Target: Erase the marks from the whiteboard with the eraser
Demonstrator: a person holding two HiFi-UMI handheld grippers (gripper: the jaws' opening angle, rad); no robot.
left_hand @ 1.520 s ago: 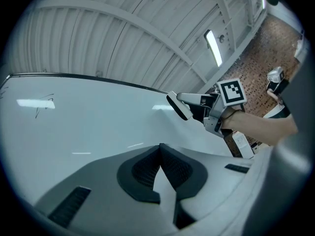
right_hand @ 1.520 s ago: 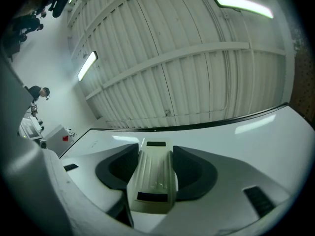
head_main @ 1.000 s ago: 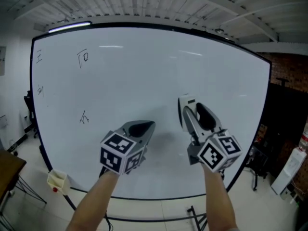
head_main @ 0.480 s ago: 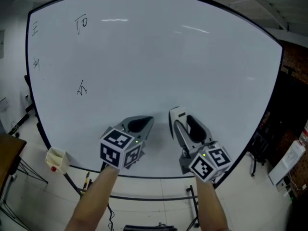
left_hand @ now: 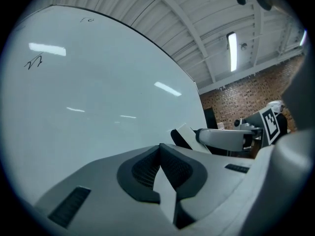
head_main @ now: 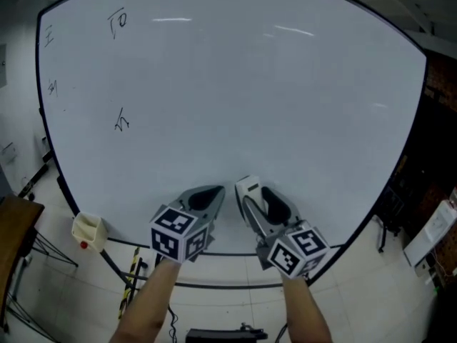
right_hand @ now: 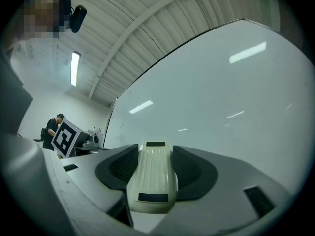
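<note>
Eraser, long axis along the jaws, points at the whiteboard, clamped in the right tool; left tool closed.

The whiteboard is coloured white, its marks dark. The eraser is cream with black patches. The left hand-held gripper and right hand-held gripper are grey, their cubes patterned with black-and-white squares.

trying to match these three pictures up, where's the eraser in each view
Head view: low centre, the eraser clamped in the right claw, close to the whiteboard's bottom edge.
Left gripper view: right of centre, the pale wedge beyond the shut left claw.
Right gripper view: bottom centre, gripped between the jaws.
Shared landmark: the whiteboard behind it in all three.
</note>
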